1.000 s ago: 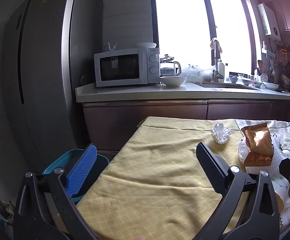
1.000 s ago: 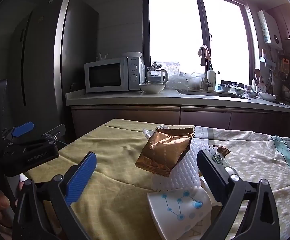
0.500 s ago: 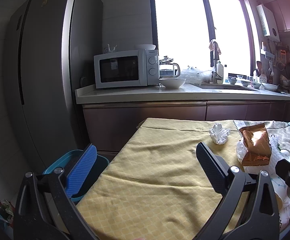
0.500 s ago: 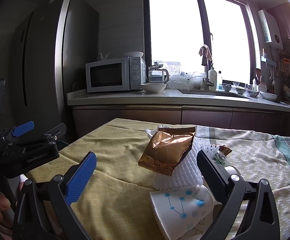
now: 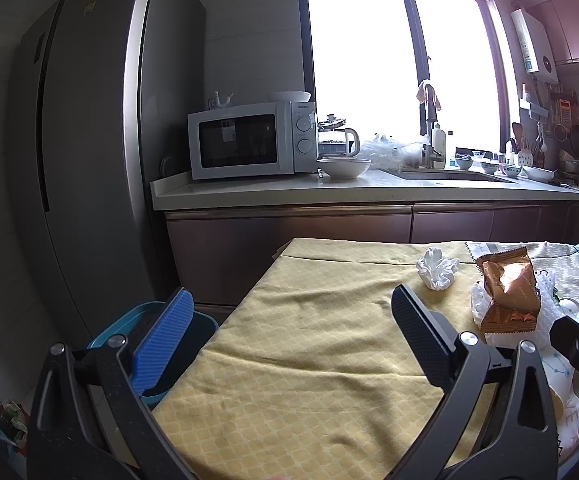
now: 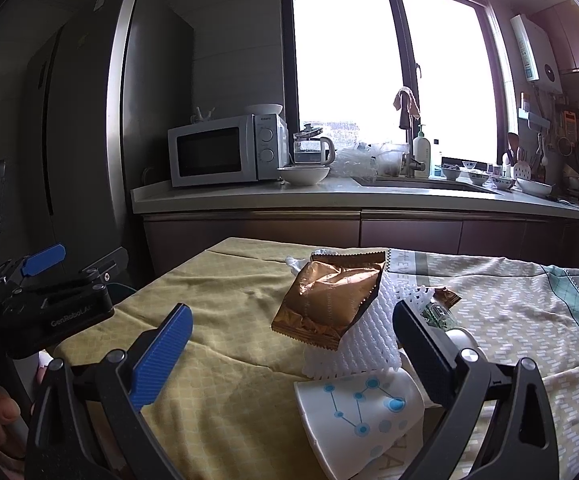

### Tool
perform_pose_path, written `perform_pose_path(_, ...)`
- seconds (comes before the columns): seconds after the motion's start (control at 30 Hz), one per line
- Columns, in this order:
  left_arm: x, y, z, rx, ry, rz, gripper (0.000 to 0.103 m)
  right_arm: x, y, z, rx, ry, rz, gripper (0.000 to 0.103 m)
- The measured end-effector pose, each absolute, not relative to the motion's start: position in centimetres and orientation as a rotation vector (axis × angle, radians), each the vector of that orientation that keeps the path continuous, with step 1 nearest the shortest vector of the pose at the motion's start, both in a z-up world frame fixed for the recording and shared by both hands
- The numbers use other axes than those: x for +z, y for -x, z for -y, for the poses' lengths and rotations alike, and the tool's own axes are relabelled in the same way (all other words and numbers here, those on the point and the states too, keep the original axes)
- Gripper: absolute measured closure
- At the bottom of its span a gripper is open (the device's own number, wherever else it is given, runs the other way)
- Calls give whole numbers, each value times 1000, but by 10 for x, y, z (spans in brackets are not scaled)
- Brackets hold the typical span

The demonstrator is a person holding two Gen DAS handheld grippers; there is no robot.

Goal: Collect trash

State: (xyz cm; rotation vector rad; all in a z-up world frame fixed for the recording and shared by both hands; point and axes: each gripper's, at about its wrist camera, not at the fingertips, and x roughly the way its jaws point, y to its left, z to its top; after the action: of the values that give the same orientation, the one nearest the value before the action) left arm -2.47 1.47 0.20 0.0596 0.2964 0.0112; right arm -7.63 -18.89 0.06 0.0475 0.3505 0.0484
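Note:
A brown foil snack bag [image 6: 329,300] lies on white foam netting [image 6: 361,344] on the table, with a white paper cup [image 6: 361,416] printed with blue dots in front of it. My right gripper [image 6: 289,328] is open and empty just before them. A crumpled white tissue [image 5: 437,268] lies on the yellow cloth, left of the bag in the left wrist view [image 5: 509,292]. My left gripper [image 5: 289,320] is open and empty over the table's left part. A blue trash bin [image 5: 145,320] stands on the floor left of the table.
The table carries a yellow cloth [image 5: 309,360] and a patterned cloth [image 6: 509,312]. Small wrappers [image 6: 441,304] lie behind the netting. A kitchen counter [image 5: 329,192] with a microwave [image 5: 249,144], bowl and sink runs behind. A tall fridge [image 5: 89,140] stands at the left.
Both grippers have drifted slightly; the trash sits a little higher in the right view. Both stay open and empty.

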Motion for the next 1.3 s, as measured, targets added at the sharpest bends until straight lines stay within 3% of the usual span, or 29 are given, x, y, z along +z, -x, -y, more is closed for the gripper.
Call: perform_pose_path(1.3,1,25,-7,-13,-65,-298,5,2,73,196,44,-52,-352,6)
